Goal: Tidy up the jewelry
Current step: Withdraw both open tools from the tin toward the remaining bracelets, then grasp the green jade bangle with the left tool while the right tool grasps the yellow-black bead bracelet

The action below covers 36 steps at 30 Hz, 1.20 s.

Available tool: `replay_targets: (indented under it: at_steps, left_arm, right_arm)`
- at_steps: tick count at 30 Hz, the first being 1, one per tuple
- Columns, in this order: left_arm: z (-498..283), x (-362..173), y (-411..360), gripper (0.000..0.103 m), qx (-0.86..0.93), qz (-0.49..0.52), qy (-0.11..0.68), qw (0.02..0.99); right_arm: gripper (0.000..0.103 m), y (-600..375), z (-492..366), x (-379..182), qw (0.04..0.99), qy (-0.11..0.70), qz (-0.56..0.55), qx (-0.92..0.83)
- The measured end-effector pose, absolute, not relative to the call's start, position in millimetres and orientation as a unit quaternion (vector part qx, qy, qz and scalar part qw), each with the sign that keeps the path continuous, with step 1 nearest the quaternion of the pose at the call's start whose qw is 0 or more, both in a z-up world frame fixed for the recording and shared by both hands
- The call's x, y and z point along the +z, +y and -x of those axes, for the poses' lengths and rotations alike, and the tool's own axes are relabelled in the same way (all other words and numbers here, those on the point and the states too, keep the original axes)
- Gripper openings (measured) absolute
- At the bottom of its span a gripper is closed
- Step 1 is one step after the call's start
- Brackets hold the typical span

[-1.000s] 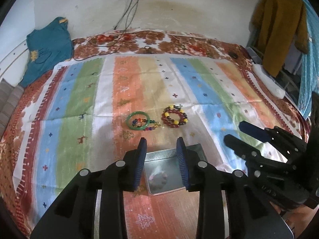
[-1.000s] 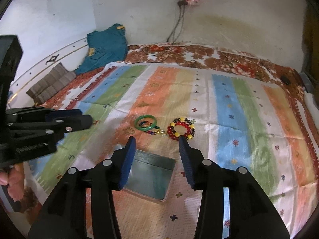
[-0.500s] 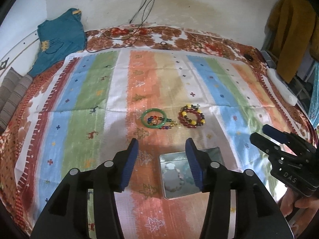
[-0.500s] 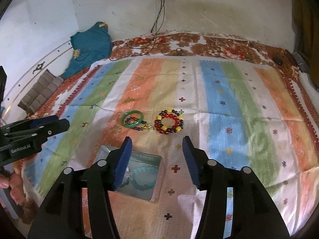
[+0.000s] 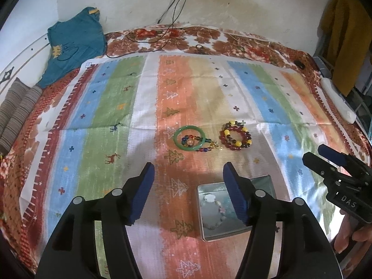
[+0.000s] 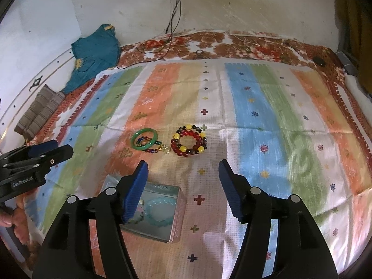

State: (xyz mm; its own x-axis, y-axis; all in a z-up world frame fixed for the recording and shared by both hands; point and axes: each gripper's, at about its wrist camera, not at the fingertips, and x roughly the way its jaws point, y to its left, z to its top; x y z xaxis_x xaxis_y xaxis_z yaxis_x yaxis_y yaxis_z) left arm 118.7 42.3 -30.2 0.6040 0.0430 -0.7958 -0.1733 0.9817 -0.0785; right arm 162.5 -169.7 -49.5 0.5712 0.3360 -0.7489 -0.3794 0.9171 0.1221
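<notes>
My left gripper (image 5: 188, 179) and right gripper (image 6: 181, 176): jaws opening, nothing between them. Green glass bangle (image 5: 189, 138) and red-and-yellow beaded bracelet (image 5: 236, 134) lie side by side on the striped cloth (image 5: 116, 107), beyond the open metal tin (image 5: 209, 230). Step: approach. Next: lower onto one piece, close.

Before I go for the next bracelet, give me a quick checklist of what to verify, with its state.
1. Left gripper holds nothing, jaws opening: ok.
2. Right gripper holds nothing, jaws opening: ok.
3. Tin open, with room beside the pale bracelets inside: ok.
4. Red and yellow bead bracelet lies alone on the striped cloth, free to pick: ok.
5. Green bangle separate from the small multicoloured bead string: not ok, they overlap.
6. Whether bangle and string are tangled: cannot tell.
</notes>
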Motion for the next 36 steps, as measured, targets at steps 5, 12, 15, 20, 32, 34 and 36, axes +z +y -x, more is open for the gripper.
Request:
replay_targets:
  at_steps: [5,12,15,20,32,34,36]
  left_arm:
    - [-125.9,-35.5,45.7,0.064,0.069,0.068,0.445,0.891]
    - [-138.8,-50.9,48.3,0.065,0.074,0.055,0.457,0.885]
    - [-145.6,-58.2,53.1,0.065,0.081,0.049,0.462,0.882]
    - [-154.4,-63.9,59.4,0.065,0.082,0.047,0.466,0.88]
    - [-178.4,-77.1,70.3,0.067,0.089,0.065,0.473,0.874]
    - [-182.0,-82.2,70.0,0.067,0.088,0.068,0.479,0.871]
    - [-186.5,-84.9,69.8,0.067,0.085,0.07,0.481,0.87]
  right_arm:
    - [0.064,-167.7,-169.5,-53.3,0.888,0.416,0.037,0.192]
    - [0.064,-172.4,-185.7,-64.5,0.883,0.432,0.033,0.18]
    - [0.064,-172.6,-190.3,-66.9,0.882,0.435,0.036,0.177]
    - [0.064,-173.4,-197.8,-70.6,0.88,0.442,0.033,0.168]
    - [0.064,-170.5,-224.3,-92.5,0.872,0.466,0.035,0.15]
    - [0.064,-168.0,-227.4,-95.9,0.871,0.467,0.041,0.149]
    - [0.064,-165.8,-230.9,-100.5,0.869,0.47,0.046,0.146]
